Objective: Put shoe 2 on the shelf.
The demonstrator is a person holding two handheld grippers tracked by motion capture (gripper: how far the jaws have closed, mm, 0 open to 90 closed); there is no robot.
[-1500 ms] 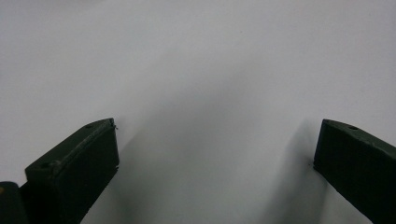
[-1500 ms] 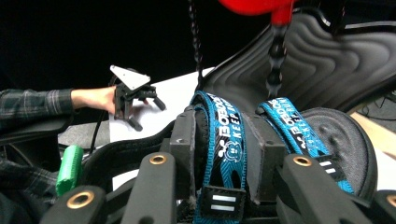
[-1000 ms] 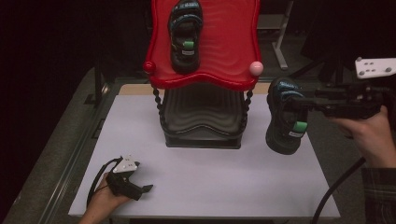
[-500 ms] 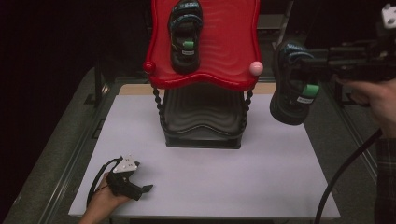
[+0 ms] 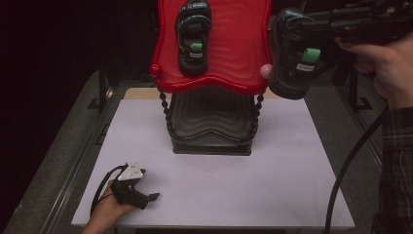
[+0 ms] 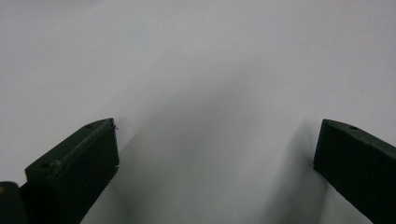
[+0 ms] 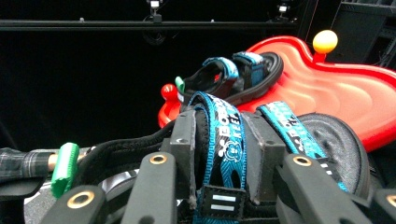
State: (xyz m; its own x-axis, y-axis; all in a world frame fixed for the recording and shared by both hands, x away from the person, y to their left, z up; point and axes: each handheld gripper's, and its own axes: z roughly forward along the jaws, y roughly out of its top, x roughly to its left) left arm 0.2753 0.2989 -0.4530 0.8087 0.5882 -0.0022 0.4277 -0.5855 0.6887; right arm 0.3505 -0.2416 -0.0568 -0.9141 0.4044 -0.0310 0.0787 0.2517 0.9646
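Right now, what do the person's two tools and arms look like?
Both tools are black. The left tool has a white three-cornered plate on top, a looping black cable and blocky dark jaws. The right tool trails a thick black cable; that arm wears a dark plaid sleeve.

Two sandals [image 5: 193, 39], one red rack [image 5: 234, 58]

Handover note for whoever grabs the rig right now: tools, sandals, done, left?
Right tool: shut on the strap of the second sandal, held in the air beside the red tray at its right edge.
Left tool: open, nothing between the jaws, resting low on the white table at the near left.
First sandal: lies on the red tray, left of middle.
Done: one sandal placed.
Left: probably set the held sandal on the tray's bare right part, then release.
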